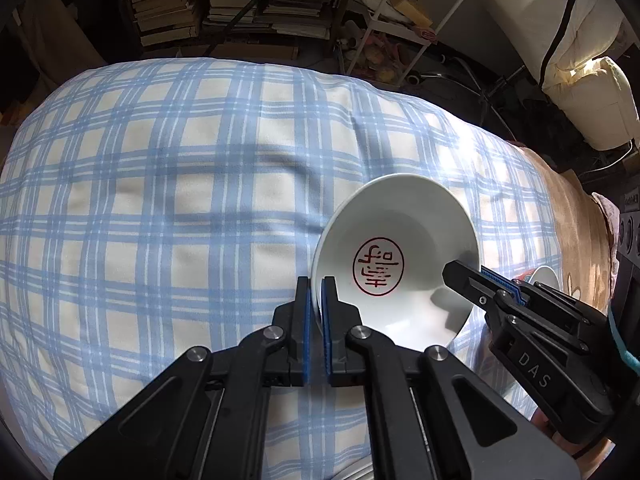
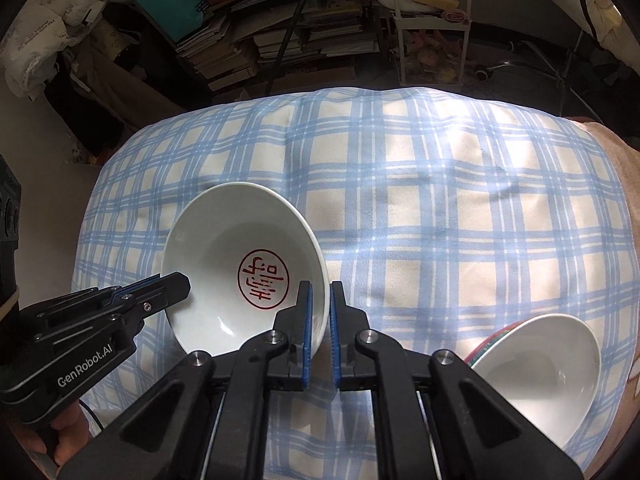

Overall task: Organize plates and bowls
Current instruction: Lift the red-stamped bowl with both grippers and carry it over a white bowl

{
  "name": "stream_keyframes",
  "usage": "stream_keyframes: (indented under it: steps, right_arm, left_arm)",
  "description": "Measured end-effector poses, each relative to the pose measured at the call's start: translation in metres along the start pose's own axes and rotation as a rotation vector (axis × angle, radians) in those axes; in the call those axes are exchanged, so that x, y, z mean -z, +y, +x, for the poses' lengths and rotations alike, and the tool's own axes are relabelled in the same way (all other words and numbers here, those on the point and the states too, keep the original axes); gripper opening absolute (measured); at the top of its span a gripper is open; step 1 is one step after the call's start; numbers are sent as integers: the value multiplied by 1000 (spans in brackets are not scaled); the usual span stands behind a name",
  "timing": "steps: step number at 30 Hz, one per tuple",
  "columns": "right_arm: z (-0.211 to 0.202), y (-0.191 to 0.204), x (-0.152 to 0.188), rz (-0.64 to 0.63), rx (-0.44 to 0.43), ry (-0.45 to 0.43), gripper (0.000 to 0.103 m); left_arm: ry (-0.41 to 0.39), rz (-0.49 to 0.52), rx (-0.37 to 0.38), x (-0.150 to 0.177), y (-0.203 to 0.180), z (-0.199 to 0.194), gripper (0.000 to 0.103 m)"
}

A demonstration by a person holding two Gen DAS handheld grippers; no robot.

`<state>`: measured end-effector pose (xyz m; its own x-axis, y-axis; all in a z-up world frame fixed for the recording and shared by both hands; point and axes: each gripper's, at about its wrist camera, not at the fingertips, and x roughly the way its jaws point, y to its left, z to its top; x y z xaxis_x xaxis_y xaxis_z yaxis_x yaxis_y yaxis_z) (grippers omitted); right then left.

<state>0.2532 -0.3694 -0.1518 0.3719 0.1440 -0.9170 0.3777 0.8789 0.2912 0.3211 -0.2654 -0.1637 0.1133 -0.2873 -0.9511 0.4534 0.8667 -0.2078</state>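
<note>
I have the checked blue-and-cream bedcover [image 1: 160, 184] spread wide beneath everything, and the stamped bowl [image 1: 394, 258] held tilted above its near side, apparently clear of the cloth, red seal facing the cameras. My left gripper [image 1: 316, 312] pinches the bowl's left rim between its blue pads; my right gripper [image 2: 318, 320] straddles the opposite rim, its outer pad looking slightly off the wall, so I cannot tell whether it truly clamps. Two grips on opposite rims, I judge, steady the bowl for stacking. A second white bowl [image 2: 536, 376] lies tilted just right of the stamped bowl, likely its nesting partner. Beyond the bed, stacked books [image 2: 240, 48] and a white rack [image 1: 404, 20] stand well clear.
</note>
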Motion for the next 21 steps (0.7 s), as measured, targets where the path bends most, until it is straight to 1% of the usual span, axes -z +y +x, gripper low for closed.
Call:
stream_keyframes:
  steps: [5,11,16,21]
  right_arm:
    - [-17,4,11,1,-15,-15,9]
    - [-44,17,29,-18,-29,-53,9]
    - [-59,30,49,-36,-40,-62,9]
    - [-72,47,72,-57,-61,-73,9]
  left_arm:
    - [-20,15,-18,12,-4,-21,5]
    - [-58,15,-28,31,-2,-51,5]
    - [-79,3,-42,54,3,-73,5]
    - [-108,36,-72,81,8,-98,5]
